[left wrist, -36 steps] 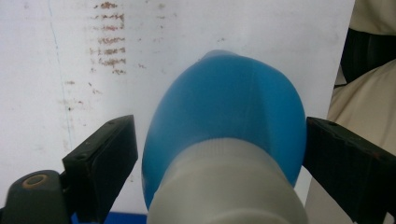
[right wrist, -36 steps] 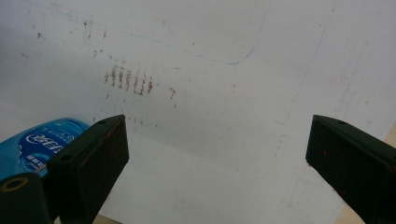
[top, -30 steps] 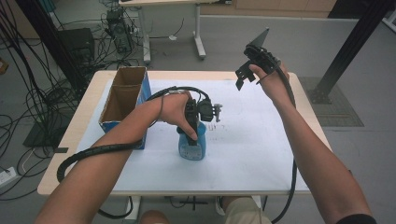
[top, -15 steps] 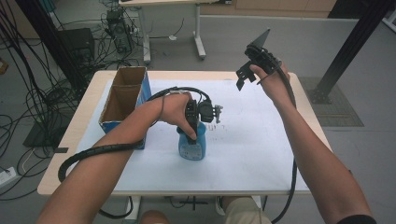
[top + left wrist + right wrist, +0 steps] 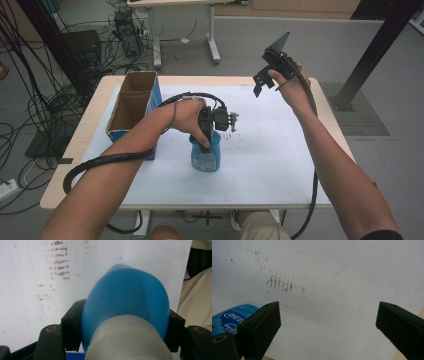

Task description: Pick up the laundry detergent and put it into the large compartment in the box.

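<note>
A blue plastic bottle (image 5: 207, 157) with a white neck stands upright on the white sheet at the middle of the table. My left gripper (image 5: 205, 136) comes down on it from above and is shut on it. In the left gripper view the blue bottle (image 5: 126, 300) is pressed on both sides by the black pads (image 5: 71, 323) of the left gripper (image 5: 123, 326). My right gripper (image 5: 261, 83) is held high over the table's far right, apart from the bottle. Its jaws stand wide open with nothing between them (image 5: 328, 323), and the bottle's label (image 5: 233, 316) peeks out behind its left pad (image 5: 263, 326).
An open cardboard box (image 5: 131, 109) with a blue side stands at the table's left, close to my left forearm. The white sheet (image 5: 270, 150) bears faint brown smudges. Cables and a black stand lie on the floor around the table (image 5: 327, 107).
</note>
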The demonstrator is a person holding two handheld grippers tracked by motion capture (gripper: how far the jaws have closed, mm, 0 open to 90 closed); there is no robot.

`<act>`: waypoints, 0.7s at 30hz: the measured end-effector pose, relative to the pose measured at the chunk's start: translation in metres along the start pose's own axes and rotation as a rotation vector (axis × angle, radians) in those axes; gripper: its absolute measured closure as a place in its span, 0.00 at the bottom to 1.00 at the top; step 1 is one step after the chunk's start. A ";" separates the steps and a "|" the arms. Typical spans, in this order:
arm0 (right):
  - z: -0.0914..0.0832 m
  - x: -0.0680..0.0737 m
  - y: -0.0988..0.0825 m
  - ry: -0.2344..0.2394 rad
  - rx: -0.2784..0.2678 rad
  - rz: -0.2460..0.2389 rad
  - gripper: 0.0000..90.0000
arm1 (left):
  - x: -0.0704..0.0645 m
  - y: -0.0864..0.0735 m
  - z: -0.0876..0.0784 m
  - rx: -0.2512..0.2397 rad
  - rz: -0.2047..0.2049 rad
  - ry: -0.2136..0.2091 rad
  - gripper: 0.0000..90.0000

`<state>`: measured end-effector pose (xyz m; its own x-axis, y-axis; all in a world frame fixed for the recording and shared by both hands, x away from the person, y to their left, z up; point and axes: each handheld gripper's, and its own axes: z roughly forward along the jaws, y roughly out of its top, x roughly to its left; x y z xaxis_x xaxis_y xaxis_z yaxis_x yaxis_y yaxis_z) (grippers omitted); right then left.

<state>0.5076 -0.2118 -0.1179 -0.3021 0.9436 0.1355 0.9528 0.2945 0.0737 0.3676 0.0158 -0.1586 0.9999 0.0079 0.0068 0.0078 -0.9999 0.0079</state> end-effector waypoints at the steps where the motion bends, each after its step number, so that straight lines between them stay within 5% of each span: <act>1: 0.000 0.000 0.000 -0.001 0.000 0.000 0.07 | 0.001 0.001 0.000 0.006 0.003 -0.001 0.39; 21: 0.003 0.003 0.002 -0.004 0.003 -0.004 0.07 | 0.003 -0.001 0.000 -0.003 0.009 -0.013 0.39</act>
<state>0.5087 -0.2079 -0.1198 -0.3060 0.9430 0.1310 0.9516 0.2990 0.0709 0.3709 0.0164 -0.1585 1.0000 -0.0017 -0.0063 -0.0016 -0.9999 0.0104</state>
